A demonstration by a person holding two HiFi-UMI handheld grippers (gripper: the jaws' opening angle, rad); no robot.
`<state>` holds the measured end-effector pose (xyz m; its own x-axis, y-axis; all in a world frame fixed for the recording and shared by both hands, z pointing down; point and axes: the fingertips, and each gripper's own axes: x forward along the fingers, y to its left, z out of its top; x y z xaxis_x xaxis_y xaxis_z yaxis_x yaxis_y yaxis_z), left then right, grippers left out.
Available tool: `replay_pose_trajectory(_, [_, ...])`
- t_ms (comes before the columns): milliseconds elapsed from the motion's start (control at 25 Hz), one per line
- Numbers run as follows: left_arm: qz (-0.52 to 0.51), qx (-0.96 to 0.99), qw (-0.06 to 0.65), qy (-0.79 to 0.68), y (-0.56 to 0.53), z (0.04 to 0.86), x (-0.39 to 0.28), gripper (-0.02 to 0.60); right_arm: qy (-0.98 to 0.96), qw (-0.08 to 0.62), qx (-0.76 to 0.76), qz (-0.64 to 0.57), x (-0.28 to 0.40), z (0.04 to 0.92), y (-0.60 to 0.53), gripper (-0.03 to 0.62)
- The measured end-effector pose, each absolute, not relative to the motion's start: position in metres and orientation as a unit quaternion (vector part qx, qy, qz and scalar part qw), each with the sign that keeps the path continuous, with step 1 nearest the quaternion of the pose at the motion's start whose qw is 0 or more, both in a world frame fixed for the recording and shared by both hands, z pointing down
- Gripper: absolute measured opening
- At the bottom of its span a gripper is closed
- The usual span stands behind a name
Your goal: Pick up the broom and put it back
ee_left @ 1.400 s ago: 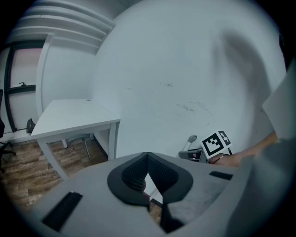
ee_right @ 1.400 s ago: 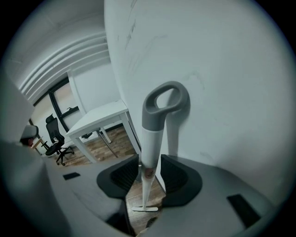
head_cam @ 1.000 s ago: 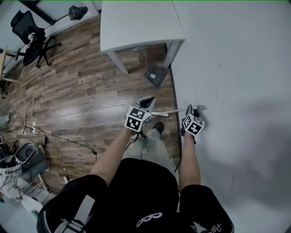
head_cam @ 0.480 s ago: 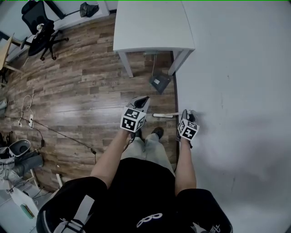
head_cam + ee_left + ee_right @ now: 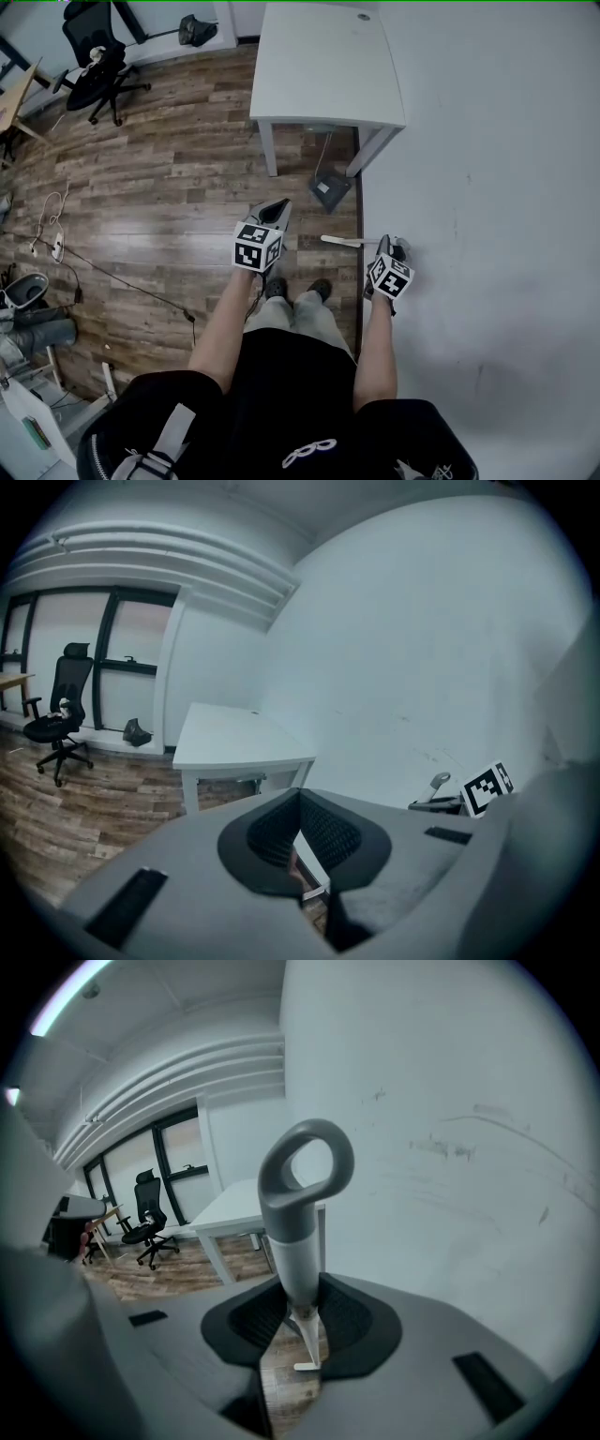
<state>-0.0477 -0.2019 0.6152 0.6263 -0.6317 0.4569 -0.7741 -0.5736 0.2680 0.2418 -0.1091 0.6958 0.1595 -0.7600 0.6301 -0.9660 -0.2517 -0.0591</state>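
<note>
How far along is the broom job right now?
Done: the broom has been picked up, with its handle clamped in the right tool. In hand: it is held beside the wall, short of the white table. Left: putting it back, though these views don't show where it belongs. The left tool is shut and empty.

Of the broom [image 5: 349, 242] only a short shaft shows, its head hidden; the office chair [image 5: 98, 66], upper left, is cut by the top edge.
</note>
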Motion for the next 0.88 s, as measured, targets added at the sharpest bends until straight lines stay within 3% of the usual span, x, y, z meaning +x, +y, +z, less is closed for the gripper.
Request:
replay_pose_trajectory(400, [0.119, 0.865, 0.231, -0.43, -0.21, 0.568, -0.094, 0.007, -0.626, 0.149, 0.729, 0.233, 0.199, 0.605, -0.15, 0.115])
replay_pose_trajectory(880, [0.083, 0.879, 0.175, -0.436, -0.226, 0.496, -0.132, 0.008, -0.699, 0.111, 0.688, 0.163, 0.141, 0.485, -0.201, 0.115])
